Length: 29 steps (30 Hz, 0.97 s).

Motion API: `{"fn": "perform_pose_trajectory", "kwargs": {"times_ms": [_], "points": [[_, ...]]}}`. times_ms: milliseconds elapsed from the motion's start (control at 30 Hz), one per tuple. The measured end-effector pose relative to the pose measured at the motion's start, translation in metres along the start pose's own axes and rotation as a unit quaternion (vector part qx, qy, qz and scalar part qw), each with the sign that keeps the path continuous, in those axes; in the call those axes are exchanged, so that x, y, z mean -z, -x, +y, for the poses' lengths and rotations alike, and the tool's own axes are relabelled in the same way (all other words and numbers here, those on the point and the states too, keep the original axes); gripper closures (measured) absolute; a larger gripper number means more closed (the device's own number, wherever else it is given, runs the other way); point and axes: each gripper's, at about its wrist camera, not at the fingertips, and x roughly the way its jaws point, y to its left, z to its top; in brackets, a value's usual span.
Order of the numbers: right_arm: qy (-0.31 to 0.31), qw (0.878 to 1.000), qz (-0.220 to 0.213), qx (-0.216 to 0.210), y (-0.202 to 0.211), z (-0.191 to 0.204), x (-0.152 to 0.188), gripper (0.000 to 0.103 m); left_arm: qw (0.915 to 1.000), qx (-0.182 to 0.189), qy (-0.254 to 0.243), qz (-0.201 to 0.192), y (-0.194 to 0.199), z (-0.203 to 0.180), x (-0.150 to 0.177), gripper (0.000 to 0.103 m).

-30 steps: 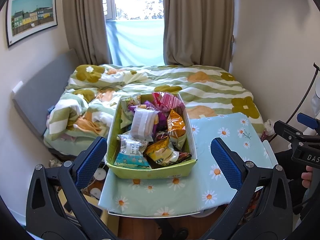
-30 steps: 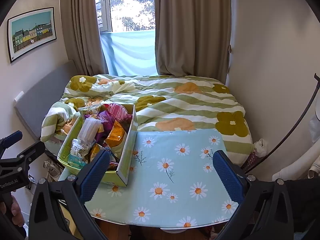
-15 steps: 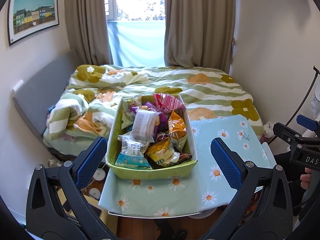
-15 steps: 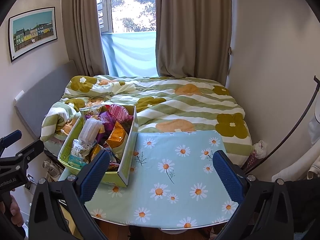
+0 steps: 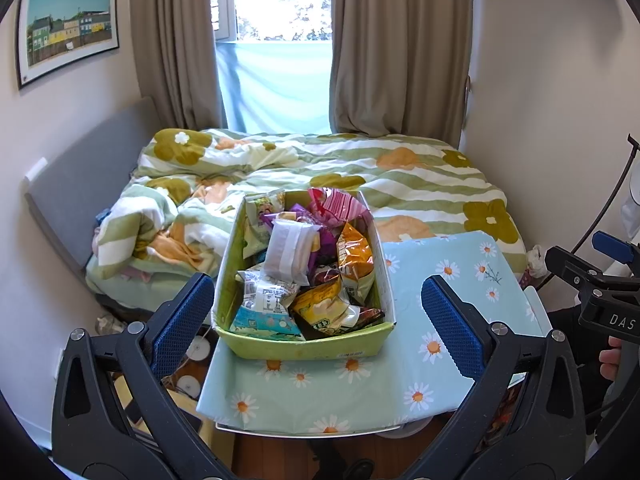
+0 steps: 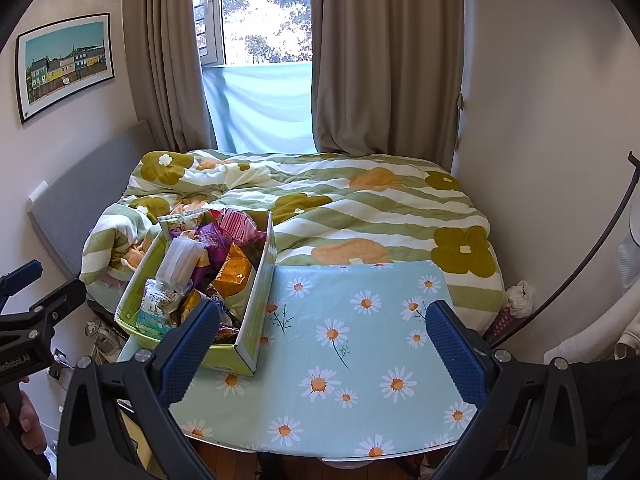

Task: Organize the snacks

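Note:
A light green cardboard box [image 5: 304,346] full of snack packets stands on the left part of a small table with a blue daisy cloth [image 5: 436,344]. On top lie a white packet [image 5: 289,249], an orange bag [image 5: 352,250] and a pink striped bag [image 5: 340,205]. My left gripper [image 5: 316,320] is open and empty, held in front of the box. My right gripper [image 6: 324,344] is open and empty above the bare cloth [image 6: 360,344], to the right of the box [image 6: 252,320].
A bed with a green, white and orange flowered quilt [image 5: 360,172] lies right behind the table. Curtains and a window stand at the back. A grey headboard [image 5: 80,184] is on the left. Jars stand on the floor at lower left [image 5: 188,384].
Both grippers have drifted slightly; the view has shifted a little. Nothing was picked up or moved, and the jaws stay open.

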Motion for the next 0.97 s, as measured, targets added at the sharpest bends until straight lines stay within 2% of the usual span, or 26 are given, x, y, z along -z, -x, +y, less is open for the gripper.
{"fn": "perform_pose_trajectory", "kwargs": {"times_ms": [967], "points": [[0.002, 1.000, 0.000, 0.000, 0.001, 0.000, -0.004, 0.000, 0.9999, -0.004, 0.009, -0.009, 0.002, -0.015, -0.001, 0.000]]}}
